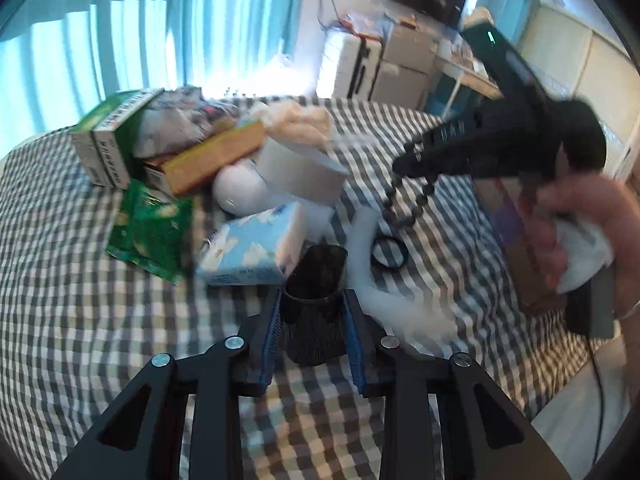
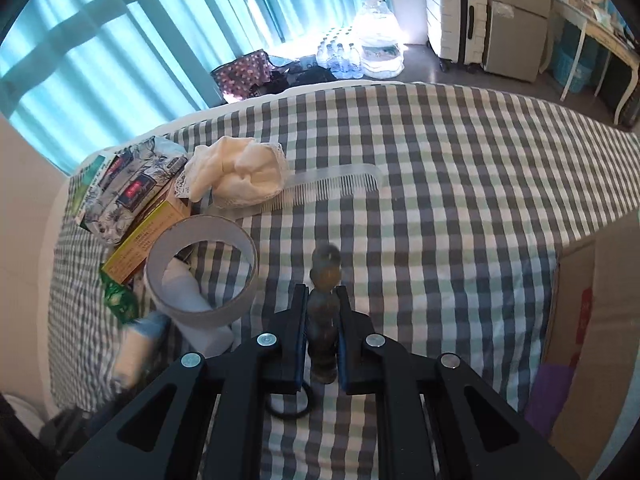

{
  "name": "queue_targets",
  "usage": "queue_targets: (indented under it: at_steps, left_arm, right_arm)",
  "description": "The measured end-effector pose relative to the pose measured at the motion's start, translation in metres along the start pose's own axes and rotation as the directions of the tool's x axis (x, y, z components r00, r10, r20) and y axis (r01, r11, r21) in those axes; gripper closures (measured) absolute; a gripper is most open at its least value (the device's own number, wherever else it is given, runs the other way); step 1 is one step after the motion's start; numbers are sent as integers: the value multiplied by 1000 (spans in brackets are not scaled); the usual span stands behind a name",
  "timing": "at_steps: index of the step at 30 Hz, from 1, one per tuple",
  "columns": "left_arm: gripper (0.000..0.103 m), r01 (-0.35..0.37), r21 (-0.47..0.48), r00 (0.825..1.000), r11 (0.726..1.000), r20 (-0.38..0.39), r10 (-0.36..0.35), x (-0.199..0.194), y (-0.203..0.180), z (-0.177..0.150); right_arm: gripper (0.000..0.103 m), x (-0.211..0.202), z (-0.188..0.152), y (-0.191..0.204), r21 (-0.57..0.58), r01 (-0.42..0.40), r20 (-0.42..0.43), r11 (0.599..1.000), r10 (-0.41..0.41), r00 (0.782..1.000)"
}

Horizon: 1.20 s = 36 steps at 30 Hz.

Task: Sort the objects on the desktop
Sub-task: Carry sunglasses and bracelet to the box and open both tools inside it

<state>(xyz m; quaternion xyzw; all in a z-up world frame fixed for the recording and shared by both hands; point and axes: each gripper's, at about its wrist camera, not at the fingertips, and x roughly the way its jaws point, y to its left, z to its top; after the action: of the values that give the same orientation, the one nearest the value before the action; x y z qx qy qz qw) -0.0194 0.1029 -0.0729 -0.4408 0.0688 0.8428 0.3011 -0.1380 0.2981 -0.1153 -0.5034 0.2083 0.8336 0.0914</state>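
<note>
In the left wrist view my left gripper (image 1: 314,300) is shut on a black mesh cup (image 1: 316,268); its blue pads press on both sides, and the cup is tilted just above the checked cloth (image 1: 100,320). In the right wrist view my right gripper (image 2: 321,292) is shut on a string of dark beads (image 2: 325,272), held clear of the cloth. From the left wrist view the right gripper (image 1: 404,164) hangs at the upper right, the beads (image 1: 400,208) dangle from its tips, and a person's hand (image 1: 592,232) grips its handle.
A pile at the left holds green boxes (image 1: 108,136), a yellow box (image 1: 212,156), a green snack bag (image 1: 148,232), a blue tissue pack (image 1: 252,248), a white tape ring (image 2: 200,272), a cream cloth (image 2: 240,172) and a clear comb (image 2: 332,188). A black ring (image 1: 390,252) lies on the cloth. A cardboard box (image 2: 584,332) stands at the right edge.
</note>
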Motion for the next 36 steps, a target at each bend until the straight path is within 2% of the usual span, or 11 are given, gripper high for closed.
queue_targets:
  at_steps: [2,6,10,13,15,17,20,26,33,36]
  left_arm:
    - [71,16,-6,1000,1000,-7,-16,2,-3,-2]
    - [42,9,-8,1000,1000,-11,-9,5,-7,1]
    - [27,-29,25,999,999,-30,29,14,-7,-4]
    - [27,-44,13,995,999,-93,45,31,-2,-6]
    - [27,-28,-10,992,1000,-122,27,40,4,-9]
    - [45,9,-26,994,1000,-107,-12,40,5,-8]
    - [44,17,-28,996,999,-89,-20,40,5,-4]
    - [45,22,-49,997,999,-68,-25,33,7,5]
    - [45,26,-115,999,993,21,-24,-10,15,13]
    - [45,37,-154,997,987,74,-26,-38,11,12]
  right_arm:
    - [91,-1,-2,-3,16,1,-16,1000,-1,1000]
    - [91,18,6,-15,49,10,-79,999,-6,997]
    - [91,32,3,-22,75,6,-138,997,4,990]
    - [91,38,3,-21,67,14,-150,998,-4,989]
    - [91,39,4,-18,59,7,-147,998,2,989]
    - [91,40,4,-15,34,10,-141,999,-5,990]
    - [91,41,2,-11,5,8,-133,1000,-8,991]
    - [92,21,-19,-29,75,-49,-96,996,56,994]
    - [92,-41,-29,-25,35,-89,15,995,88,996]
    - [92,-56,-17,-19,-11,-94,50,996,94,994]
